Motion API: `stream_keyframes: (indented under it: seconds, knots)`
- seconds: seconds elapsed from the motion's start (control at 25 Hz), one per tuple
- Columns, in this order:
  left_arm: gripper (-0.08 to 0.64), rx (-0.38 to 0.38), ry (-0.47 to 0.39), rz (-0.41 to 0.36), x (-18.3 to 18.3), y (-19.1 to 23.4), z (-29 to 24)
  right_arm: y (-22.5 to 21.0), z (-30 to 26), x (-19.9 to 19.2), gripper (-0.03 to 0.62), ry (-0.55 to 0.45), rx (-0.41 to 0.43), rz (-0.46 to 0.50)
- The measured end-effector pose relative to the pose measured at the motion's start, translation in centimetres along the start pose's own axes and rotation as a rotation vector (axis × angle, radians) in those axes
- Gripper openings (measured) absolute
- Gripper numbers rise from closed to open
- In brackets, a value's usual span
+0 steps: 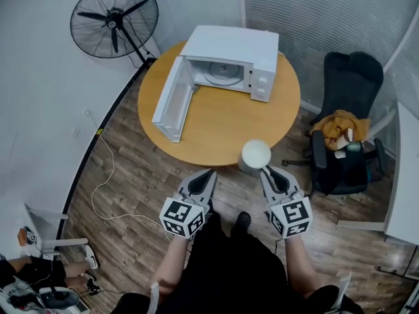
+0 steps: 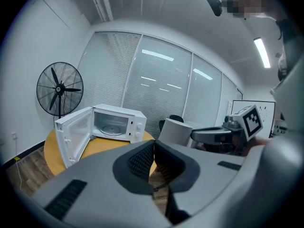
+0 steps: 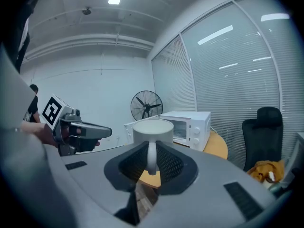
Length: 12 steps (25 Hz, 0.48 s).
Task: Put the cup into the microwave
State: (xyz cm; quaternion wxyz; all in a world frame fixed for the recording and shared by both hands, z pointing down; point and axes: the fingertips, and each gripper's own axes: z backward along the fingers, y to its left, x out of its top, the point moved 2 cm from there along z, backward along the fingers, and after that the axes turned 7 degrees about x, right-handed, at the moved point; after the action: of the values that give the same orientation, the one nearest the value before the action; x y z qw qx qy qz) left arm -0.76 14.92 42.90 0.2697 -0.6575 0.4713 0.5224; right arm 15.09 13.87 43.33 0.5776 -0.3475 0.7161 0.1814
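Room: wood-floored office with a round wooden table point(image 1: 222, 126) ahead of both grippers; its near edge lies just under the cup.
Right gripper point(image 1: 268, 171): I have its jaws part-way closed, with the pads pressed on the handle point(image 3: 151, 158) of the white cup point(image 1: 256, 154).
Cup: upright, mouth up, just past the right gripper's tips; the handle runs vertically between the pads and points back at me.
Left gripper point(image 1: 211, 173): jaws closed together with nothing between them; it is beside the right gripper and apart from the cup.
Microwave point(image 1: 230, 61): on the far side of the table, about straight ahead of the right gripper, beyond the cup and well apart from it.
Door point(image 1: 171, 100): swung wide open to the left, so the opening faces me.
Key relation: I judge the cup must go forward over the table into the opening, body first and handle trailing.
Containers: the cavity holds only its turntable point(image 1: 224, 72); I see nothing in the cup.
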Motion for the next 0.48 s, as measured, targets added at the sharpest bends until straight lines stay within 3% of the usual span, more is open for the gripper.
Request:
stream_keyframes:
  seconds: [0.48]
  knots:
    - [-0.002, -0.027, -0.006, 0.010, 1.2, 5.3, -1.2, 1.1, -5.0, 1.8, 0.058, 0.023, -0.036, 0.031]
